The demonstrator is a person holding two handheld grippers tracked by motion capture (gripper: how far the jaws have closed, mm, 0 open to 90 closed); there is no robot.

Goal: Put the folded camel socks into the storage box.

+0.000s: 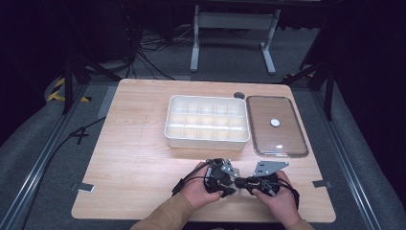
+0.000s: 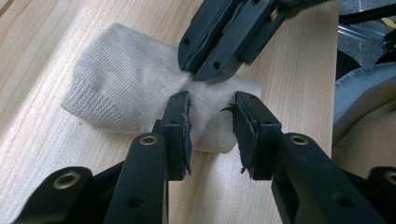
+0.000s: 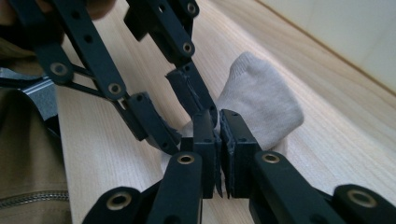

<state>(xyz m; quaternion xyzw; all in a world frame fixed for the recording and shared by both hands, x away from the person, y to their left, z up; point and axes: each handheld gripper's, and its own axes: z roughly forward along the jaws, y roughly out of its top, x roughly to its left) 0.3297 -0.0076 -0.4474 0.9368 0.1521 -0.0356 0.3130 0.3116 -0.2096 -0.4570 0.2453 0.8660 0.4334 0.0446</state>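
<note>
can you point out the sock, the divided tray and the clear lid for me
sock [image 2: 126, 88], left gripper view, on the ribbed knit lying on the table.
divided tray [image 1: 207, 140], high view, on its white front wall.
clear lid [image 1: 268, 136], high view, on the flat pane below its white knob.

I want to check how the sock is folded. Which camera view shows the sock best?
The left gripper view: the sock lies broad on the wood, ribbed cuff plain. The right gripper view shows its far end beyond shut tongs. In the high view the hands hide it.

A pale knit sock [image 2: 135, 93], seemingly folded, lies flat on the table.
</note>
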